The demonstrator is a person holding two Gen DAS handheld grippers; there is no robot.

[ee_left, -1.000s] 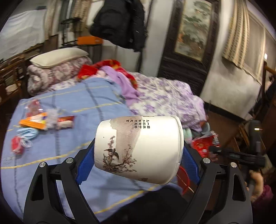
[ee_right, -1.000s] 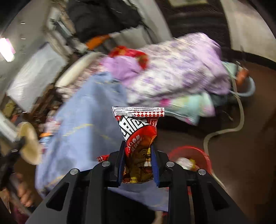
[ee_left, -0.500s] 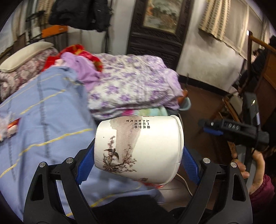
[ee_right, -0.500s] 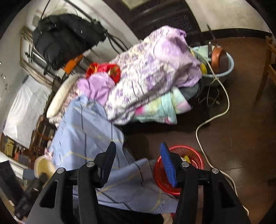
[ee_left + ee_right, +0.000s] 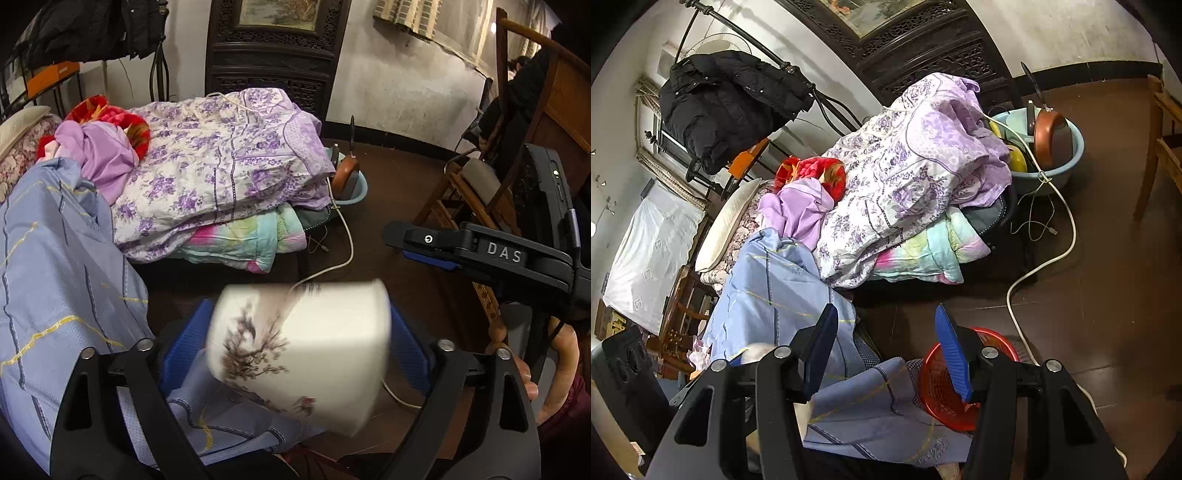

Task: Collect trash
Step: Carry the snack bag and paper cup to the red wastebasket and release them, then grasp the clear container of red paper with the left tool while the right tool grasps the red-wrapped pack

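A white paper cup [image 5: 299, 354] with an ink blossom print sits blurred and tilted between the blue pads of my left gripper [image 5: 295, 350]. The jaws are opening, and a gap shows on each side of the cup. My right gripper [image 5: 886, 321] is open with nothing between its fingers. It hangs just over the rim of a red mesh basket [image 5: 942, 398] on the dark floor beside the bed. The right gripper [image 5: 424, 247] also shows side-on in the left wrist view, held by a person's hand [image 5: 517, 369]. The basket's inside is mostly hidden.
A blue sheet [image 5: 55, 277] drapes over the bed edge next to the basket. A purple floral quilt [image 5: 221, 173] is piled behind. A white cable [image 5: 1034, 273] snakes across the floor to a blue basin [image 5: 1067, 155] holding a pan. A wooden chair [image 5: 472, 184] stands at right.
The left view swung right, from the bed to the floor, and the cup has come loose and tipped. The right gripper opened; the red snack packet it held is gone from view.
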